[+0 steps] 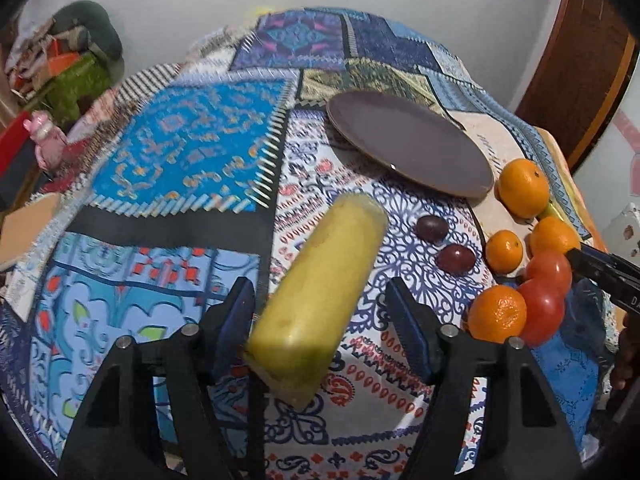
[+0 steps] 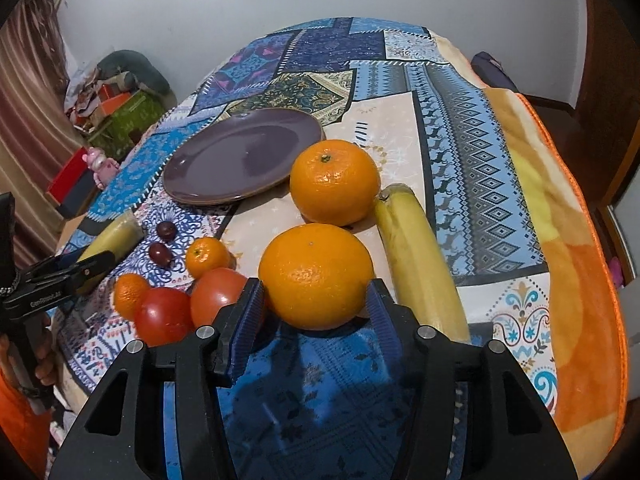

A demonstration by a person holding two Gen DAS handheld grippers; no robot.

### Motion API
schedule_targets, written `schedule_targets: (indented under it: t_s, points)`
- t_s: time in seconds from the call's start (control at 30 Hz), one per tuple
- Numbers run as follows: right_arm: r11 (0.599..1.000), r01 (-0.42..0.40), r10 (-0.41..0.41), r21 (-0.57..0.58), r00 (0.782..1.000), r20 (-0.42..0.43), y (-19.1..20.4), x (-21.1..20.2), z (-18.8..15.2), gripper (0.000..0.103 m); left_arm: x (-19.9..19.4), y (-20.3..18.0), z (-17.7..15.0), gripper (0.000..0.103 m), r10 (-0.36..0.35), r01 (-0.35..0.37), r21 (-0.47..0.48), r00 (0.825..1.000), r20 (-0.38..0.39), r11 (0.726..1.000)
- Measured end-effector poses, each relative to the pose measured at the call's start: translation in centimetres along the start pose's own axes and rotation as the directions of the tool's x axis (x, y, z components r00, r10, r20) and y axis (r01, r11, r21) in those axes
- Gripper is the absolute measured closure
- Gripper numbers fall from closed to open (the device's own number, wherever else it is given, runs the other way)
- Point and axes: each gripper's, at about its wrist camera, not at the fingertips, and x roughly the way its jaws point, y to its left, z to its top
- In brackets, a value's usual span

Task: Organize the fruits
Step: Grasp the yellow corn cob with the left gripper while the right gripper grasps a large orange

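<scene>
In the left wrist view my left gripper is open, its jaws standing wide on either side of a yellow-green banana that lies between them without pad contact. In the right wrist view my right gripper is open around a large orange; the pads stand close beside it, and contact cannot be told. A second large orange and another banana lie beyond. Two tomatoes, small mandarins and two dark grapes lie left. An empty purple plate sits behind.
A patterned cloth covers the table. An orange blanket edge runs along the right side. Boxes and a pink toy stand off the table at far left. The left gripper shows at the left edge of the right wrist view.
</scene>
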Motion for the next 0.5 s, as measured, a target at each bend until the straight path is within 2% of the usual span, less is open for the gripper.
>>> schedule_targets:
  t_s: [0.2, 0.27, 0.33, 0.43, 0.5]
  points:
    - [1.000, 0.003, -0.003, -0.002, 1.000, -0.009, 0.1, 0.6, 0.5, 0.048, 0.6, -0.6, 0.2, 0.038, 0.001, -0.001, 0.031, 1.000, -0.020, 1.000]
    - [1.000, 0.002, -0.002, 0.007, 1.000, -0.015, 0.0, 0.9, 0.7, 0.046, 0.7, -0.9, 0.3, 0.045, -0.002, 0.003, 0.042, 1.000, -0.024, 0.999]
    - [1.000, 0.008, -0.008, 0.012, 1.000, -0.020, 0.0, 1.3, 1.0, 0.043, 0.6, -1.2, 0.4, 0.060, -0.011, 0.012, 0.046, 0.999, -0.032, 0.999]
    - [1.000, 0.011, -0.011, 0.004, 1.000, -0.024, 0.1, 1.7, 1.3, 0.039, 0.6, -1.5, 0.4, 0.066, -0.069, 0.071, 0.038, 0.996, -0.051, 0.997]
    - [1.000, 0.004, -0.004, 0.007, 1.000, -0.029, 0.0, 2.1, 1.5, 0.038, 0.6, -1.9, 0.4, 0.066, -0.066, 0.069, 0.054, 0.997, -0.050, 0.996]
